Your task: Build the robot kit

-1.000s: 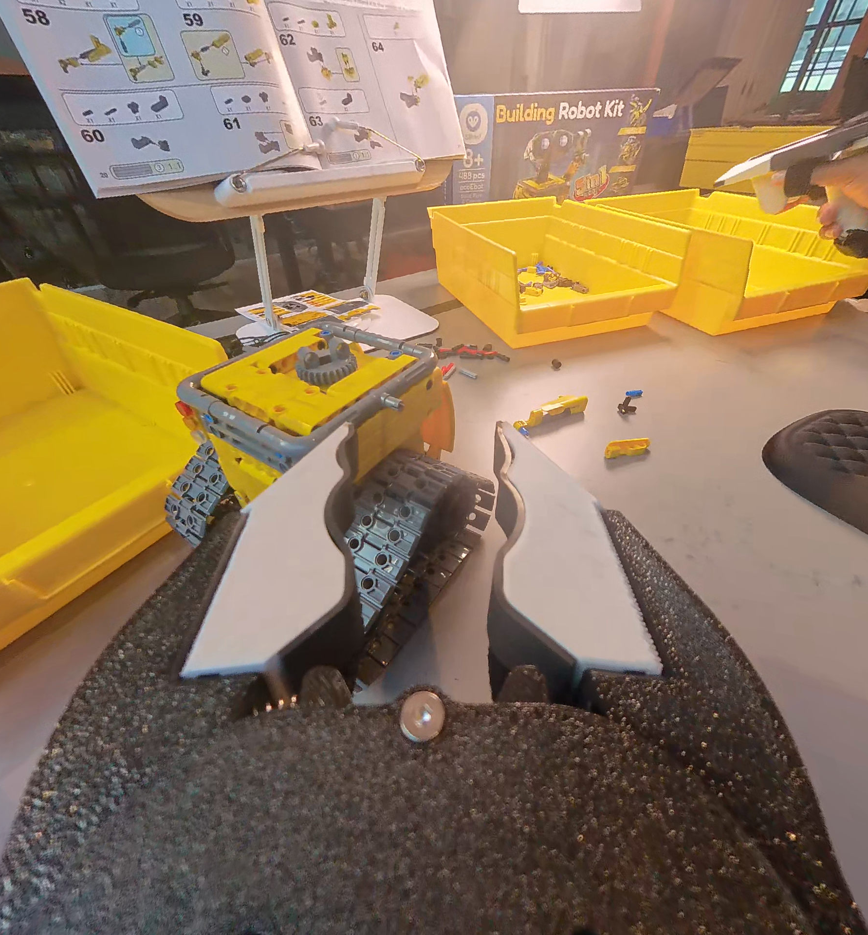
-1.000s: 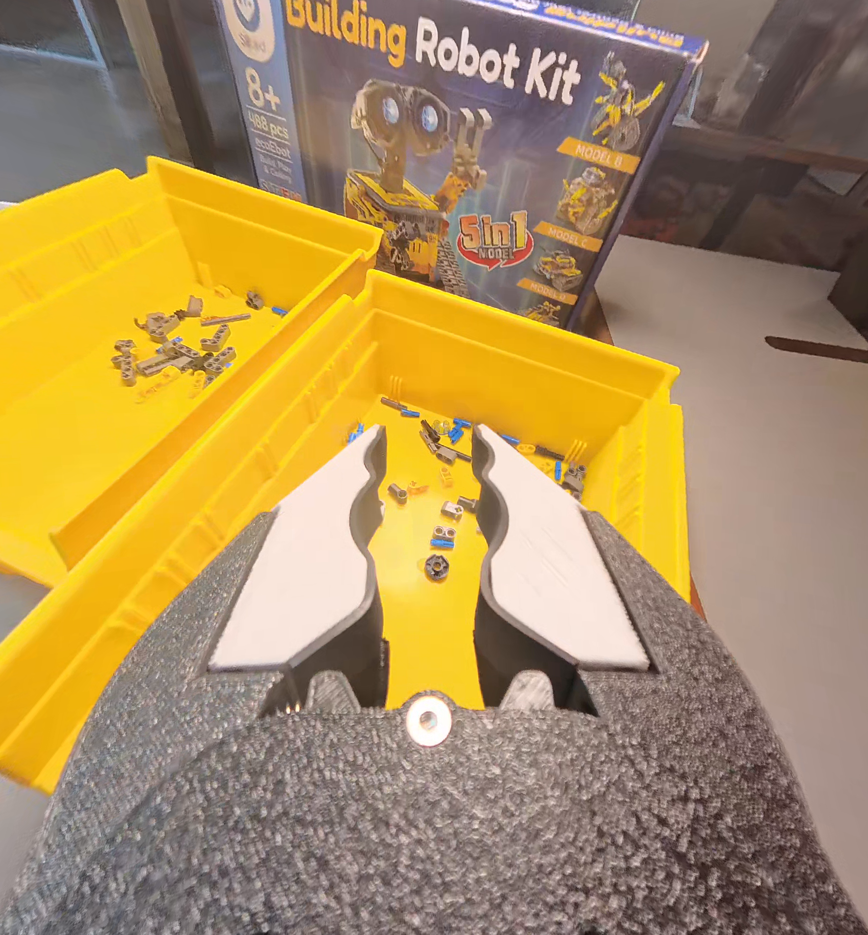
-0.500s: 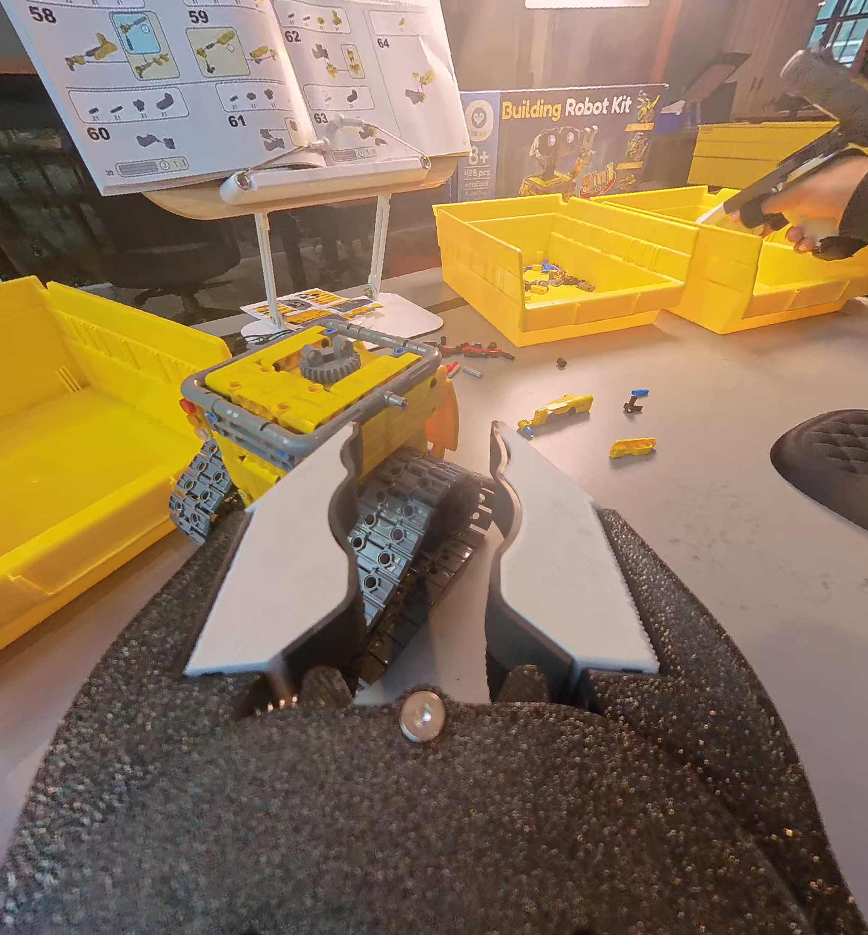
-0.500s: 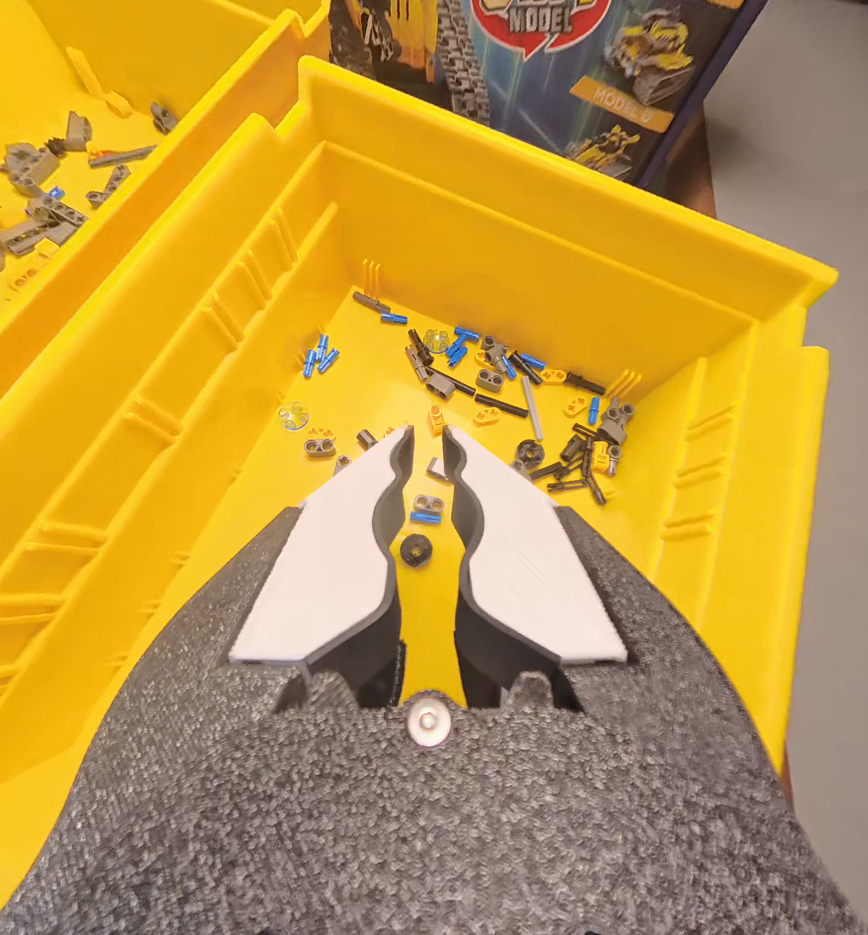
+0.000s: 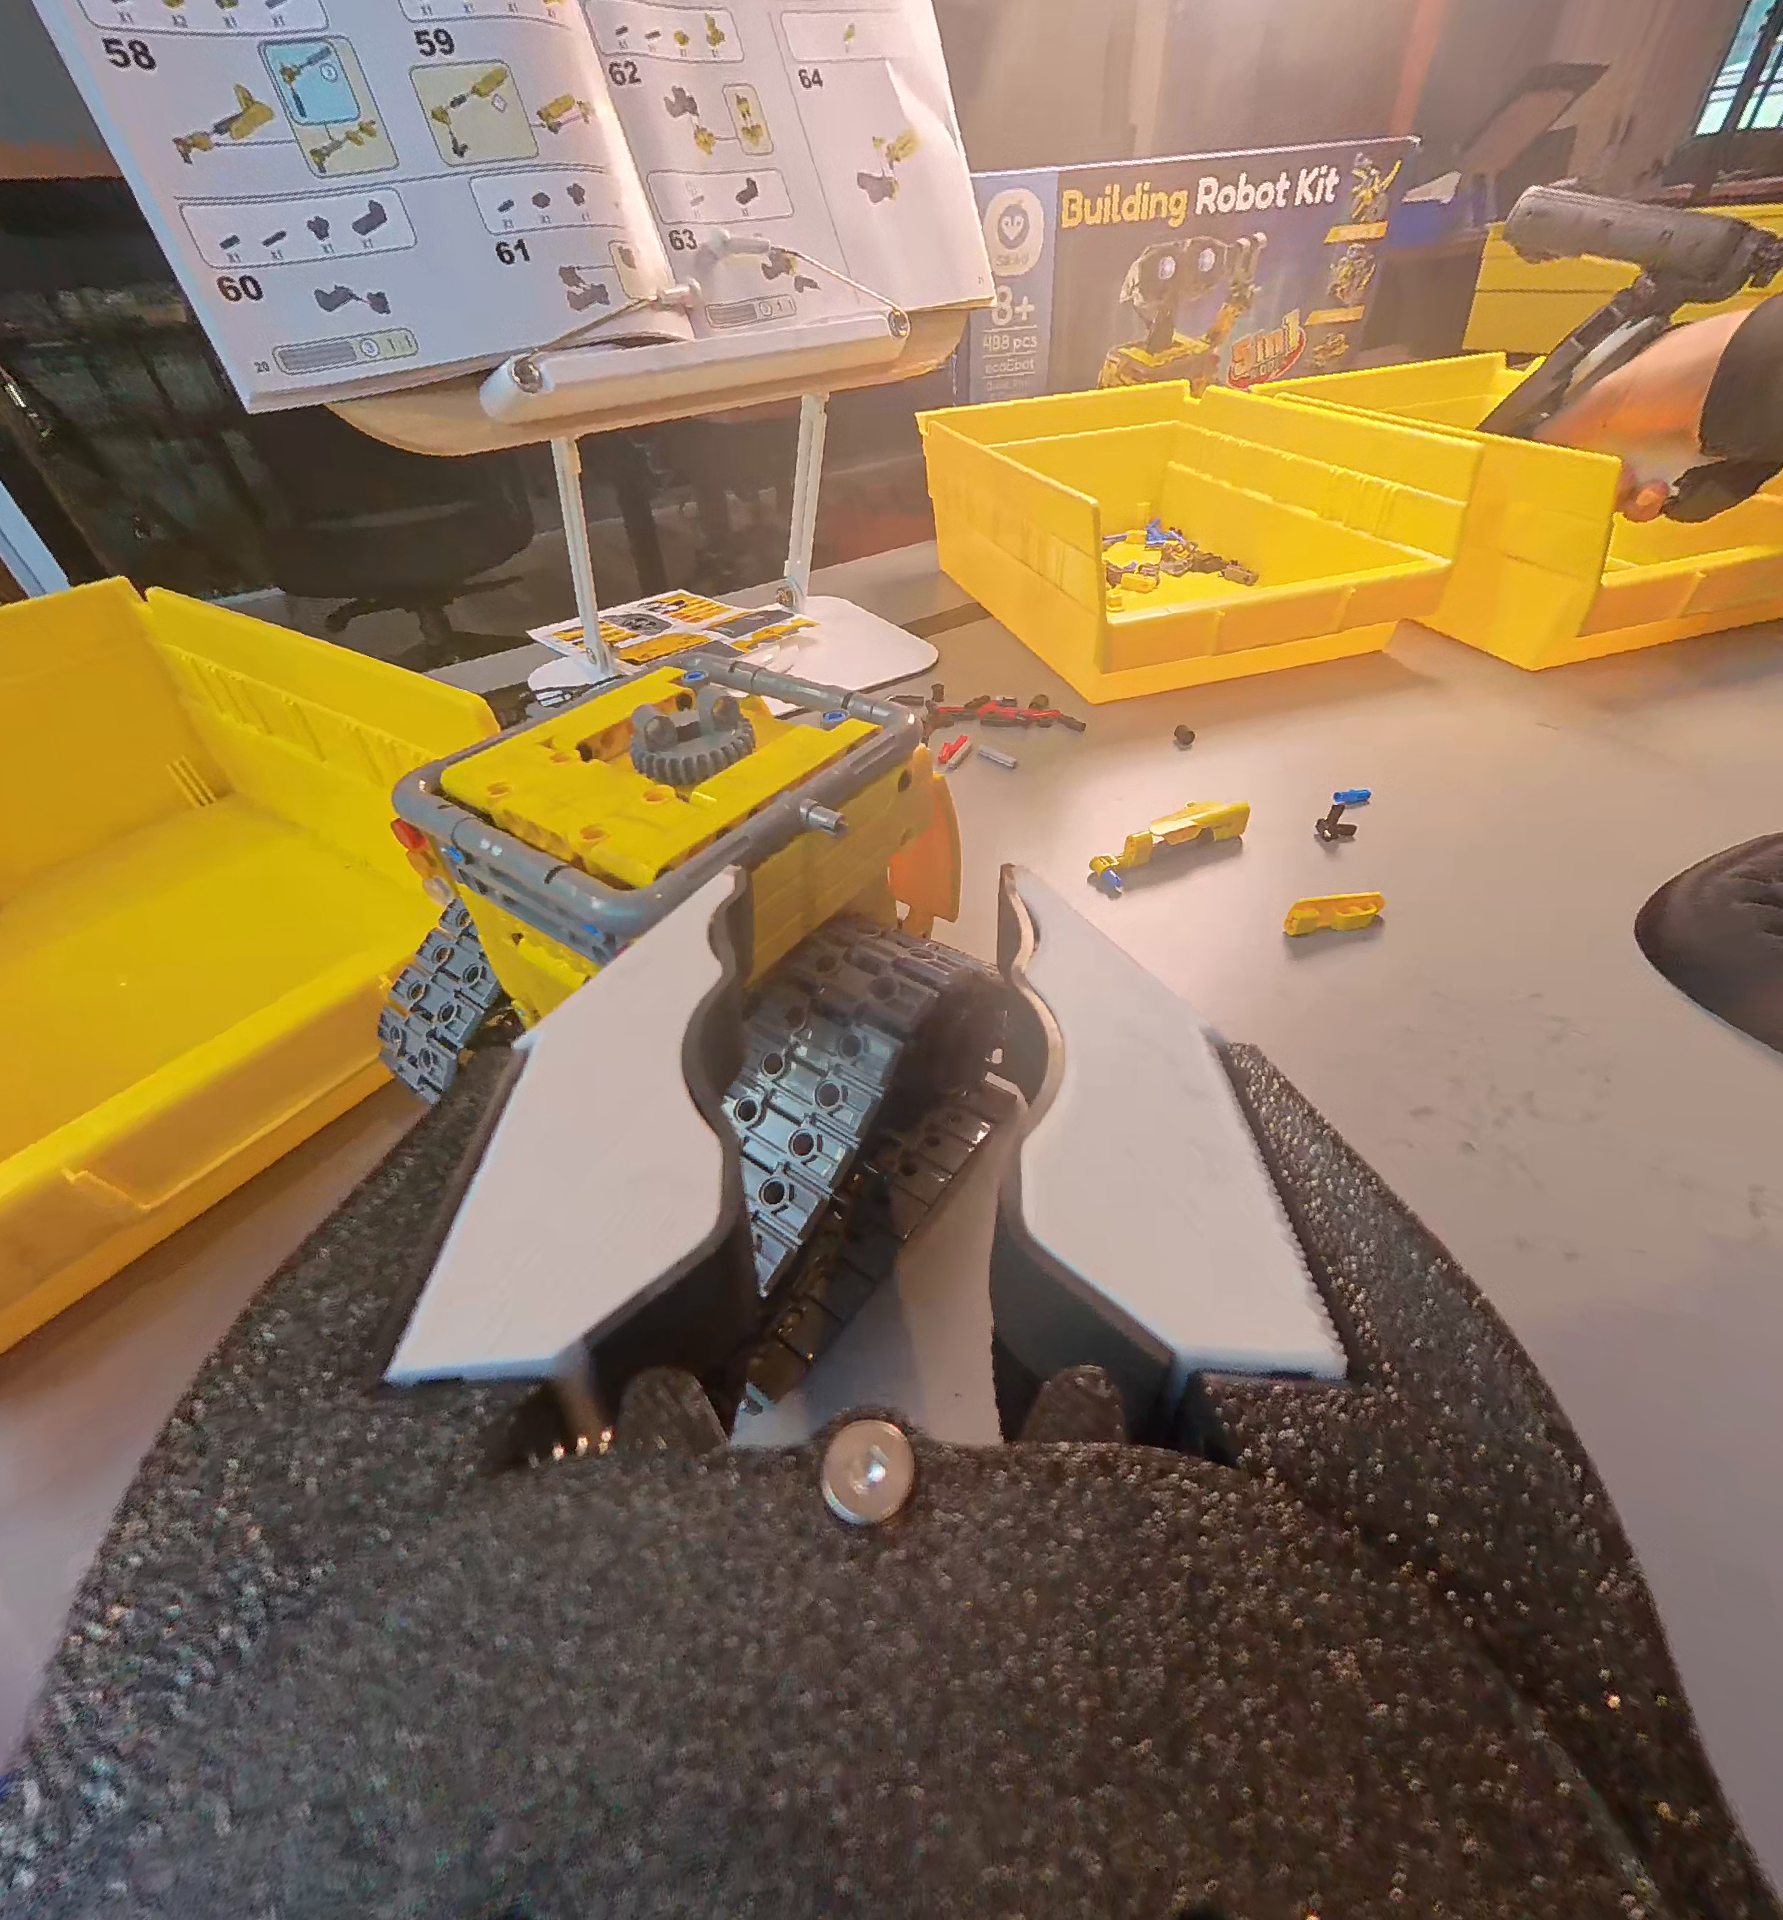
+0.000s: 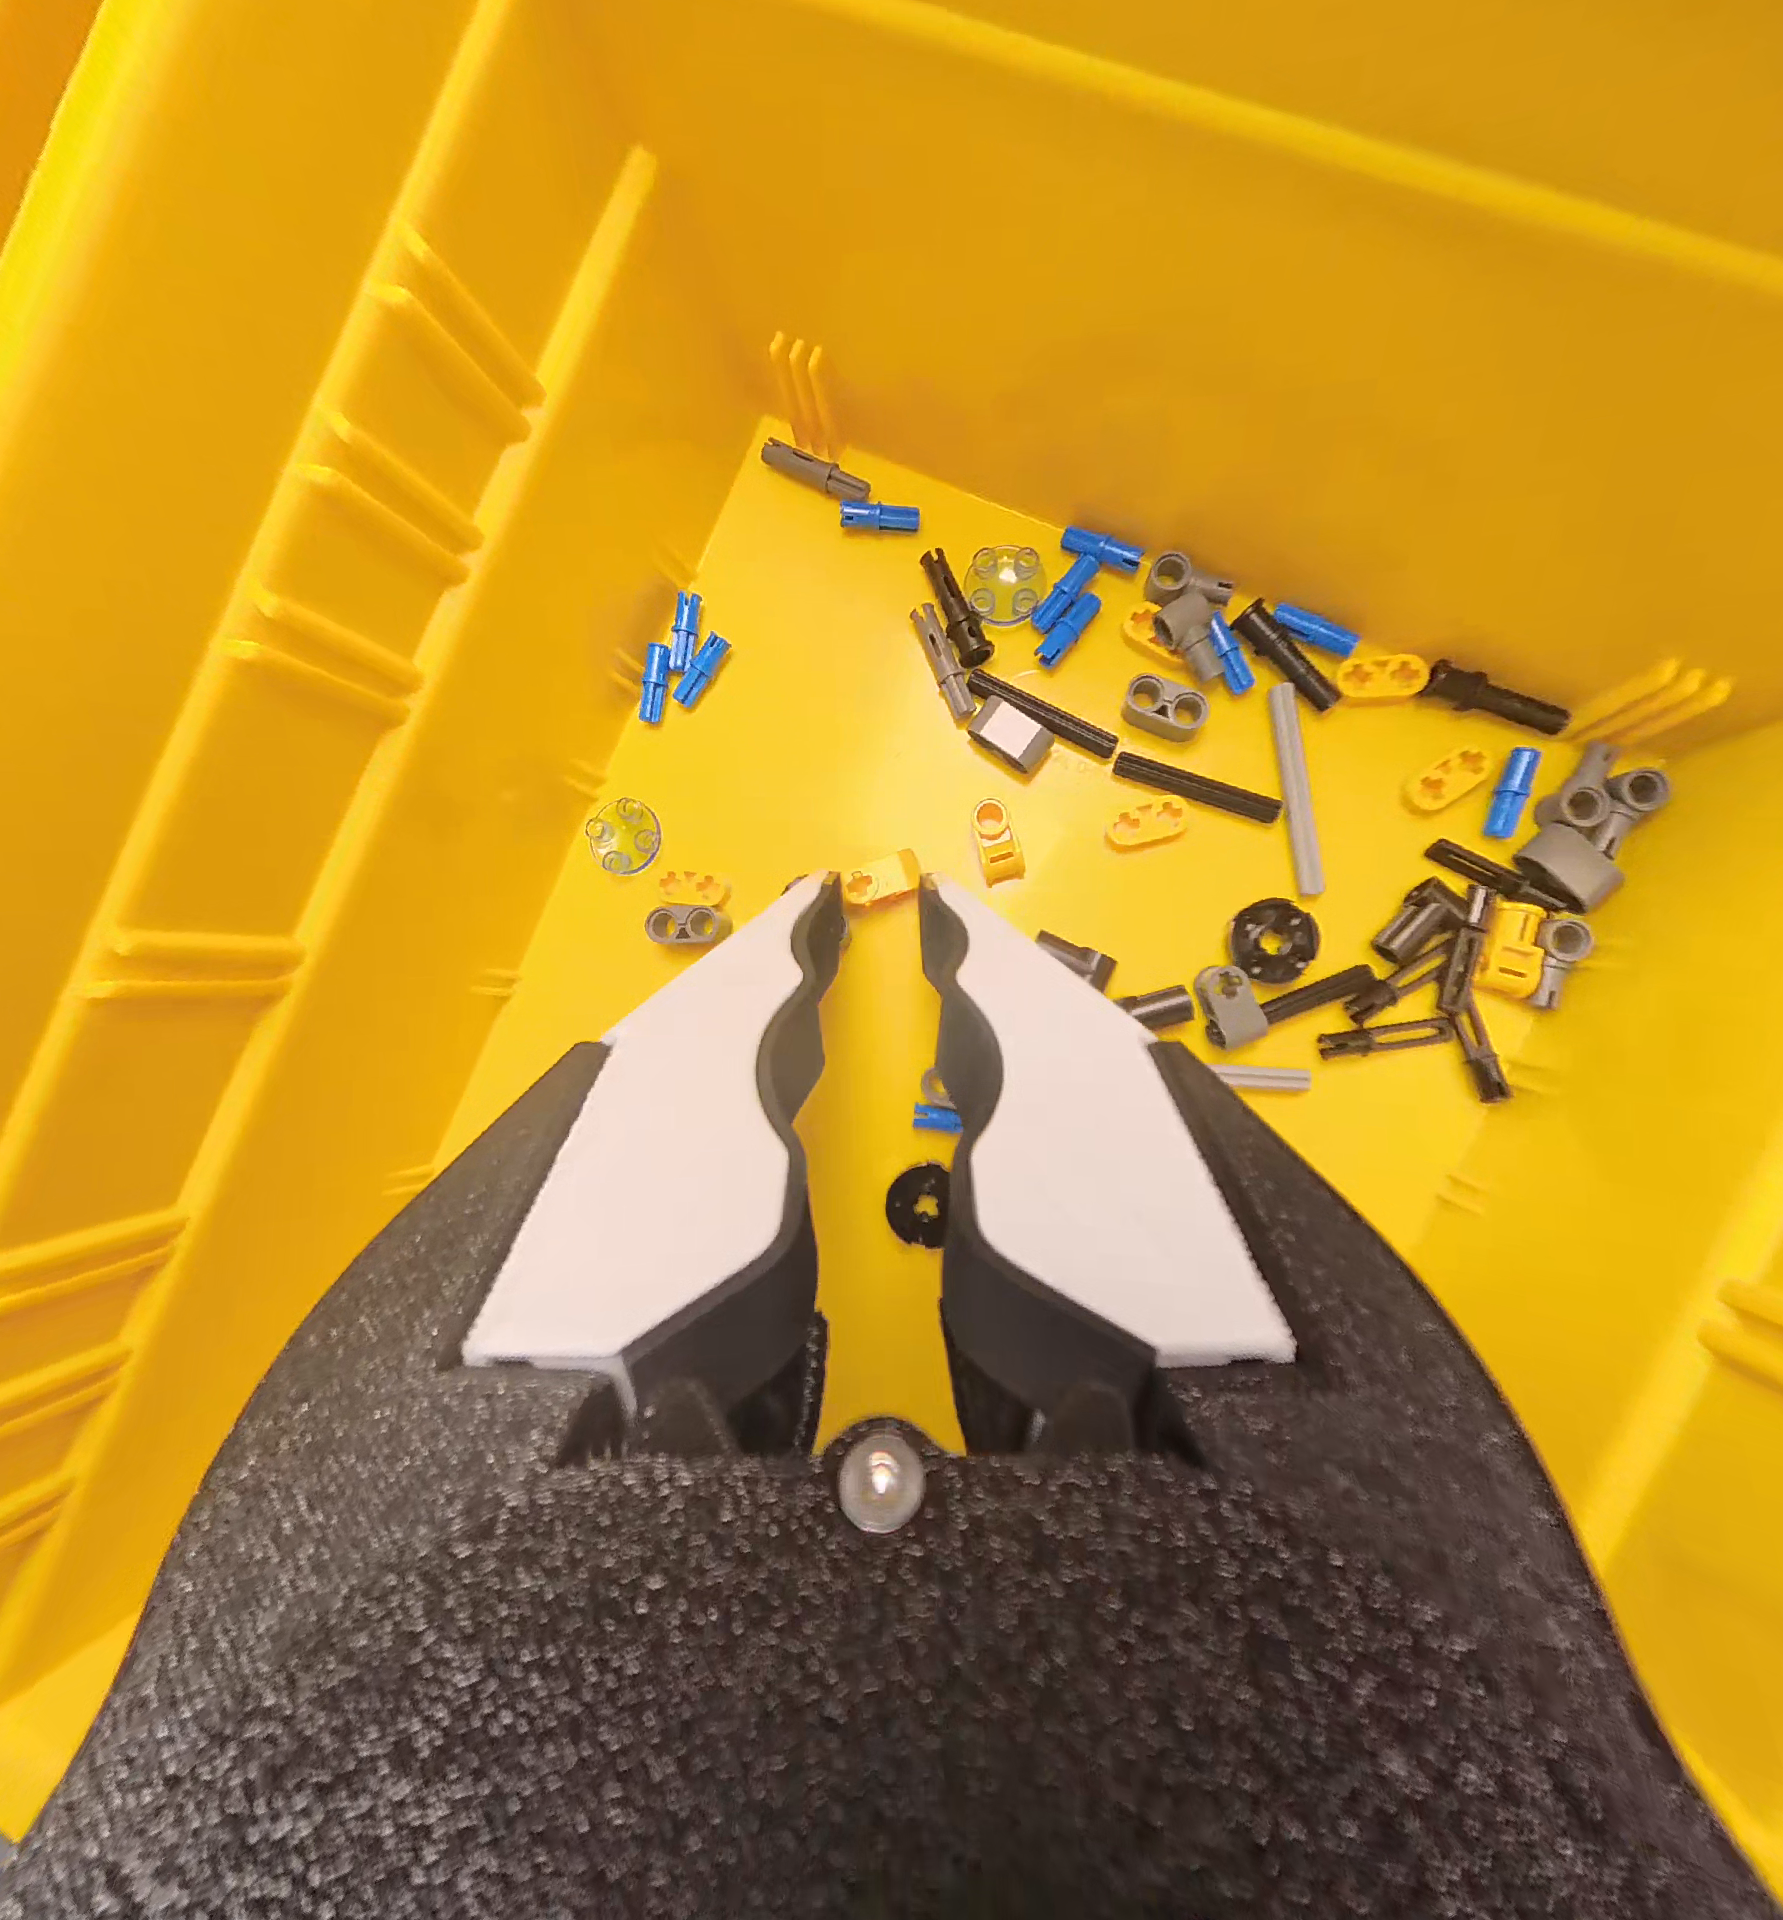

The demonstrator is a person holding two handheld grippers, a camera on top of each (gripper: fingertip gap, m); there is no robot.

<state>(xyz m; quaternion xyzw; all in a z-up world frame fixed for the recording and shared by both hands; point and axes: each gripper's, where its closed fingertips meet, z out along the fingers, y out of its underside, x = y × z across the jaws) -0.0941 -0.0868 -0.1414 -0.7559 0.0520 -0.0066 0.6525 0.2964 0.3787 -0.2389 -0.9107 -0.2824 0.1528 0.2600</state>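
My left gripper (image 5: 866, 894) is shut on the grey track (image 5: 825, 1070) of a yellow and grey tracked robot model (image 5: 658, 800) standing on the grey table. A grey gear sits on the model's top. My right gripper (image 6: 876, 888) is down inside a yellow bin (image 6: 1074, 260). Its tips are closed on a small yellow connector piece (image 6: 879, 881) at the bin floor. Several blue, black, grey and yellow small parts (image 6: 1178, 707) lie around it. The right gripper also shows in the left wrist view (image 5: 1635, 260), held by a hand over the far right bin (image 5: 1697, 613).
An open instruction booklet (image 5: 513, 177) rests on a white stand behind the model. A kit box (image 5: 1178, 270) stands behind a second yellow bin (image 5: 1230, 634). A large yellow bin (image 5: 139, 987) is at left. Loose yellow pieces (image 5: 1167, 831) and a black pad (image 5: 1780, 966) lie on the table. Spacing between my two grippers at the tips: around 60 cm.
My right gripper dropped from above the bin down to its floor, and its fingers narrowed onto the small yellow piece. My left gripper stayed on the model's track.
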